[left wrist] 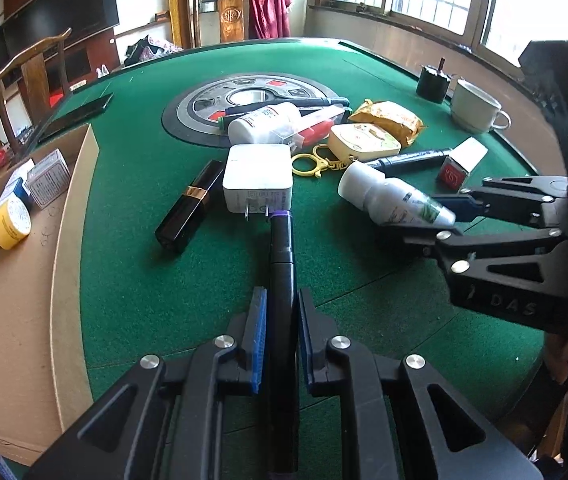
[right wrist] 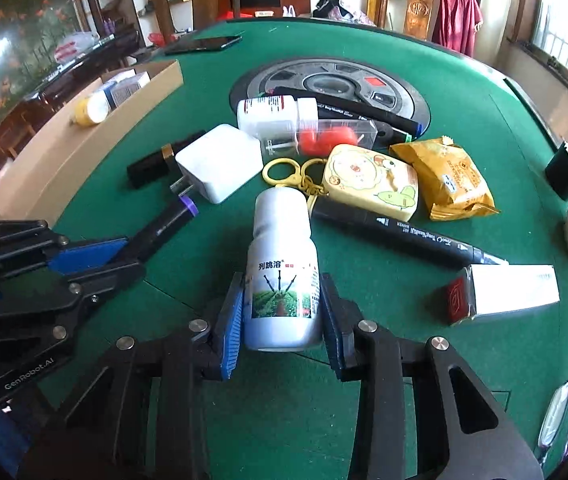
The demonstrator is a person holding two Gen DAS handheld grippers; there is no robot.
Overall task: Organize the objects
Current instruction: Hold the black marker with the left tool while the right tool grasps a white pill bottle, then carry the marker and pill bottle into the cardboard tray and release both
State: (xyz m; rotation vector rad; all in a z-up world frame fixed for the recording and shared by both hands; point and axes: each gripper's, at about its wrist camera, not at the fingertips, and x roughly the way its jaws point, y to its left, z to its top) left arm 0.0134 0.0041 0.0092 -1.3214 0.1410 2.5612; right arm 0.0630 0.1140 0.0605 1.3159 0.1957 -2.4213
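Green felt bench point(left wrist: 144, 272) carries everything; a shallow cardboard tray point(left wrist: 72, 208) sits well off to the outer side of the left hand-held gripper point(left wrist: 278, 344), already holding small boxes and a yellow-lidded jar point(left wrist: 11, 220). Loose clutter lies ahead of both grippers: white charger block point(left wrist: 258, 178) just past the left gripper's load, yellow snack packet point(right wrist: 455, 178) and cream keychain case point(right wrist: 371, 184) ahead of the right hand-held gripper point(right wrist: 282, 316) and to its outer side, a black marker point(right wrist: 395, 232) lying crosswise just beyond it. Right gripper: blue pads set against both sides of the white bottle point(right wrist: 280, 276), which points away along the fingers, cap end forward; looks clamped on it, base apparently clear of the felt, though lift cannot be confirmed. Left gripper: pads closed on a slim black pen with a purple tip point(left wrist: 282, 276), running straight out between the fingers, tip almost touching the charger's prongs. A black lipstick tube point(left wrist: 190, 206) lies just inboard of the tray, beside the charger. Judgement: both pickups are secured, carry stage next. Next move likely calls for lifting clear of the pile, then swinging the pen across to the tray; the pen tip should back off first so it does not nudge the charger. Bottle needs a firm squeeze, being smooth and round.
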